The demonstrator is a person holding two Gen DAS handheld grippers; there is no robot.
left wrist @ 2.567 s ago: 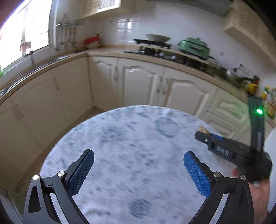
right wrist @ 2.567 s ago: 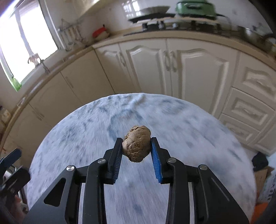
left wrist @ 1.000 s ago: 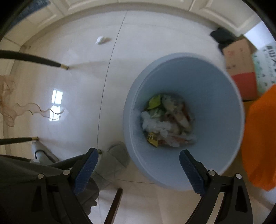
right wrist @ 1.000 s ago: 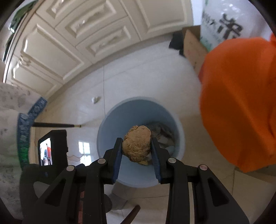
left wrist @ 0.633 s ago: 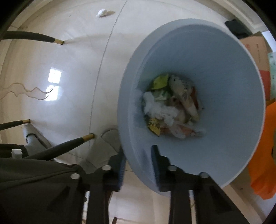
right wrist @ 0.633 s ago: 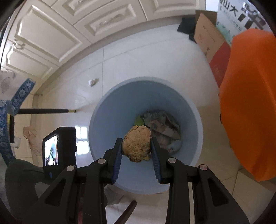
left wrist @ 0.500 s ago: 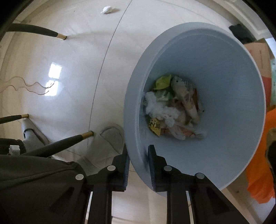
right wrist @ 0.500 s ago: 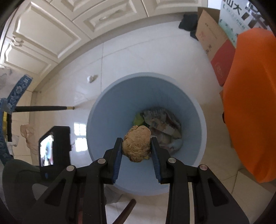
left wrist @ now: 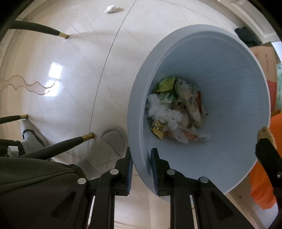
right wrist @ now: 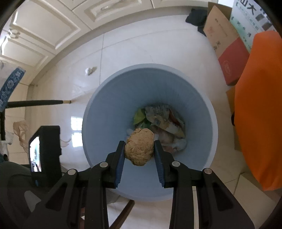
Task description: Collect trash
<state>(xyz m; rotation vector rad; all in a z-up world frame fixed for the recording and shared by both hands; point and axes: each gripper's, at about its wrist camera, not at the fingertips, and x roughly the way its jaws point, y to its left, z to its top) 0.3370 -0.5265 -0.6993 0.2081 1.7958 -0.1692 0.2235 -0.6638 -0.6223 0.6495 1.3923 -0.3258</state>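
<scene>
A pale blue trash bin (left wrist: pixel 229 74) stands on the tiled floor, with wrappers and tissue (left wrist: pixel 176 114) at its bottom. My left gripper (left wrist: pixel 140 162) is shut on the bin's near rim, one finger outside and one inside. My right gripper (right wrist: pixel 140 149) is shut on a brown crumbly lump (right wrist: pixel 139 146) and holds it above the bin's opening (right wrist: pixel 109 123). The lump and the right gripper's tip also show at the right edge of the left wrist view (left wrist: pixel 266 135).
A crumpled white paper ball (left wrist: pixel 110 8) lies on the floor beyond the bin; it also shows in the right wrist view (right wrist: pixel 89 70). Dark table legs (left wrist: pixel 58 146), my slippered foot (left wrist: pixel 112 141), cardboard boxes (right wrist: pixel 227 52), an orange object (right wrist: pixel 260 105) and cabinets (right wrist: pixel 44 35) surround the bin.
Both grippers left the table and came down over the bin. My left gripper closed on the bin's rim. My right gripper moved closer over the opening, still holding the lump.
</scene>
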